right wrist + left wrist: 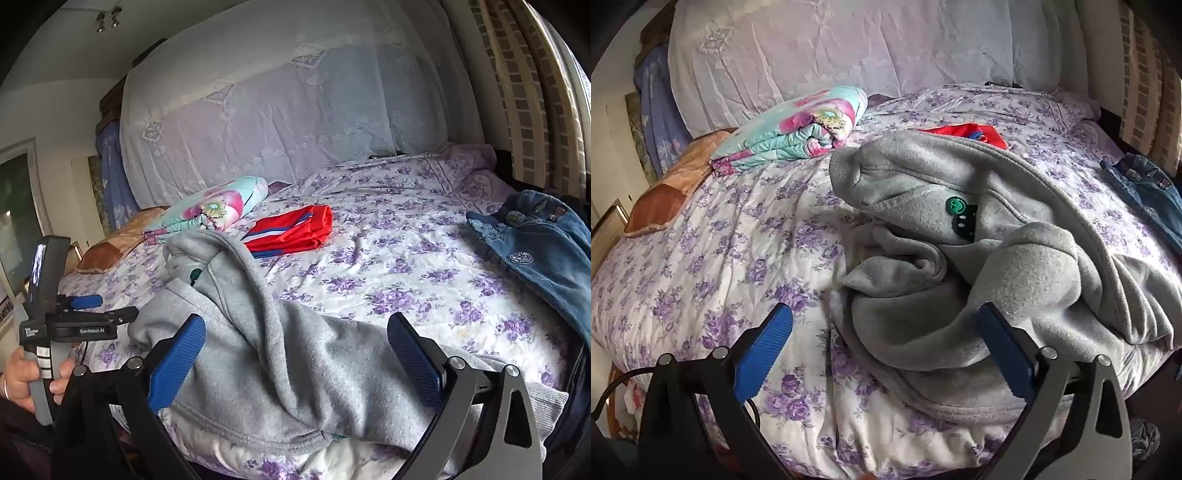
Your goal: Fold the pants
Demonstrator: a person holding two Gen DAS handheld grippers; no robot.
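1. The bed with a white quilt printed in purple flowers (388, 266) carries everything.
2. The crumpled grey fleece pants (923, 258) lie bunched at its near edge.
3. Blue denim jeans (546, 251) lie at the right edge, well apart.
4. A folded red garment with striped trim (291, 232) sits beyond the pants.
5. The left gripper (886, 332) is spread wide over the grey fabric, grasping nothing.
6. The right gripper (295, 339) is likewise released, hovering above the pants.
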